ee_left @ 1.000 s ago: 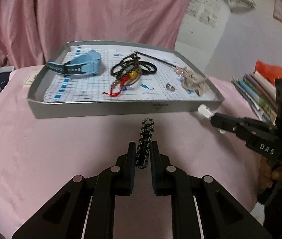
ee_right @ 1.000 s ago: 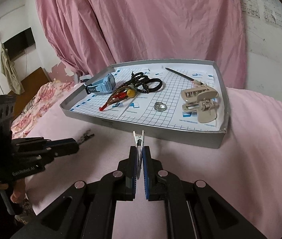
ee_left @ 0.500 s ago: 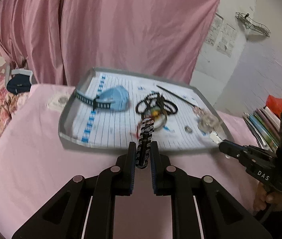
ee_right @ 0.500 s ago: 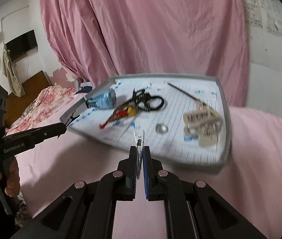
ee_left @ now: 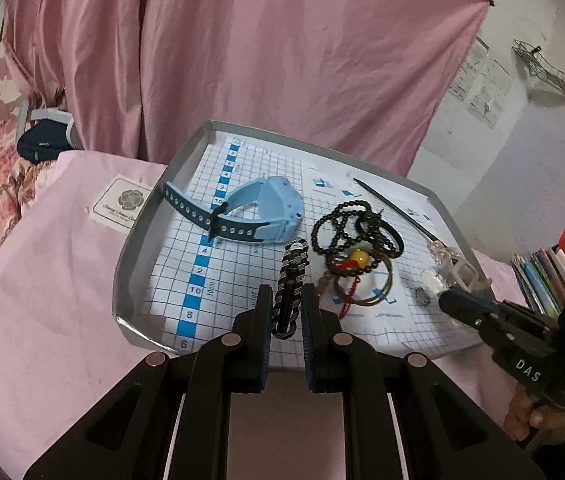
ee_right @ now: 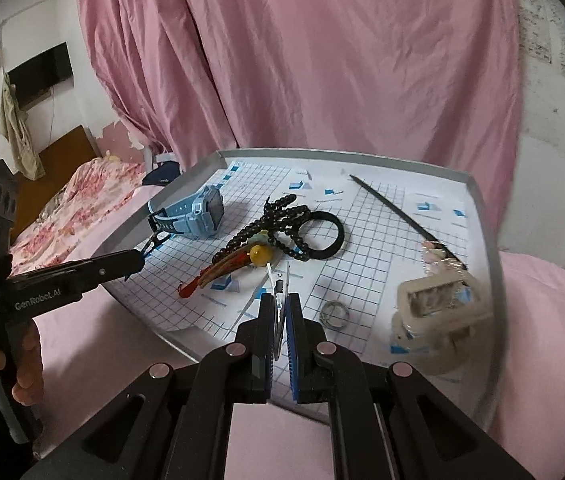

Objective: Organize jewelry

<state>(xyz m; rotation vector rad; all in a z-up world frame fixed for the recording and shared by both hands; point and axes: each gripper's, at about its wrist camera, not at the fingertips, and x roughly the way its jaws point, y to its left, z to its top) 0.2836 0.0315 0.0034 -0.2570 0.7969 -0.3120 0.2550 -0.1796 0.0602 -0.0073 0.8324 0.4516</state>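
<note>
Over the pink bed [ee_left: 42,320], low in the frame, the left gripper [ee_left: 287,312] pinches a striped clip [ee_left: 291,280] and the right gripper [ee_right: 280,312] a thin clear clip [ee_right: 278,280] (both might slip and tangle the black beads [ee_left: 342,220] in the gray tray [ee_left: 130,248]).

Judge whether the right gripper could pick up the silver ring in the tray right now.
Probably not yet: the right gripper is shut on a small clear clip. The silver ring lies uncovered just beside its fingers.

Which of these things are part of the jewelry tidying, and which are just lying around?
Part of the job:
grey tray
blue watch
black bead necklace
striped black-and-white hair clip held in left gripper
silver ring

Lying about:
pink curtain
stacked books
</note>
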